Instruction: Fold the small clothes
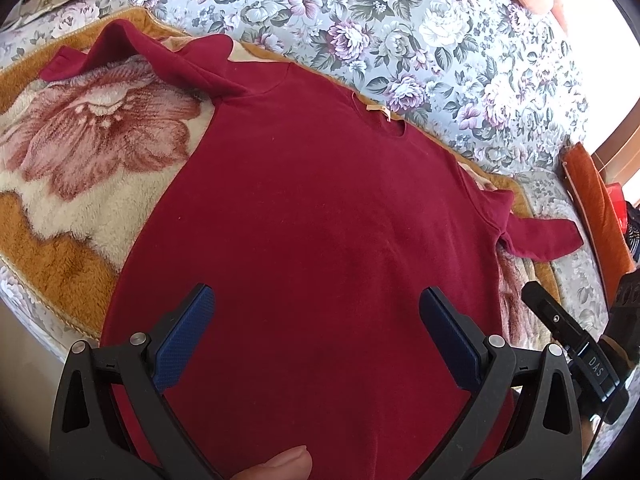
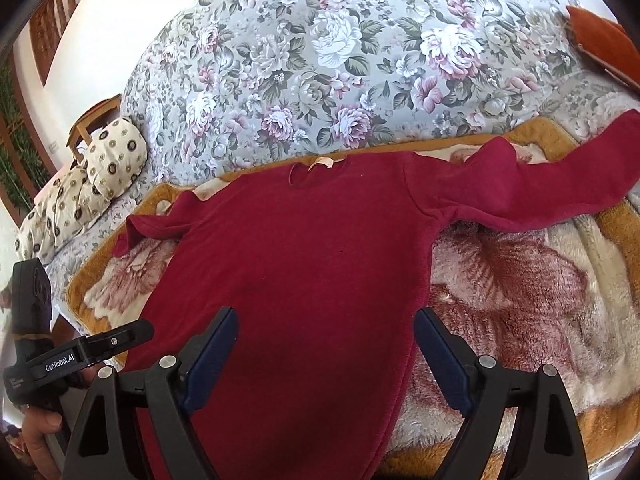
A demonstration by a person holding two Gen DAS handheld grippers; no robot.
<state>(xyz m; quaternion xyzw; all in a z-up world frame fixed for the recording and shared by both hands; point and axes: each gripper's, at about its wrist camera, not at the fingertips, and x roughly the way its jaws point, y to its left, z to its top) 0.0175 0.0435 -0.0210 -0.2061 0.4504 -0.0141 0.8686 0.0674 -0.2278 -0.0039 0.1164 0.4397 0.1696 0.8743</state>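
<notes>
1. Looking along the left tongs (image 1: 316, 320) first: the only writing here is "DAS", white letters on the black body of the right tongs (image 1: 576, 344), which pokes in at the lower right edge.
2. The left tongs gape wide, blue pads (image 1: 184, 344) far apart, nothing between them. They hang over the lower body of the dark red sweater (image 1: 320, 220); whether they touch the cloth I cannot tell.
3. That sweater lies spread flat on a fleece blanket (image 1: 80, 160) with a big pink flower and tan border, itself on a bed with a grey floral sheet (image 1: 440, 40).
4. Neckline points away from the camera, with a pale label (image 1: 378, 111) at the collar, its print too small to read. One sleeve (image 1: 120, 52) is bunched at upper left, the other sleeve (image 1: 540, 240) runs off to the right.
5. A thumb (image 1: 280, 466) shows at the bottom edge.
6. Over to the right wrist view: "GenRobot.AI" reads clearly in white on the left tongs (image 2: 80, 360), at the lower left, with a hand (image 2: 40, 436) gripping below.
7. The right tongs (image 2: 326, 340) stand wide open too, holding nothing, over the sweater's (image 2: 300, 260) hem side.
8. The right-hand edge of the sweater runs between the pads (image 2: 440, 356), fleece blanket (image 2: 520, 300) under the right one.
9. A spotted cream pillow (image 2: 100, 172) sits at far left on the floral sheet (image 2: 320, 60).
</notes>
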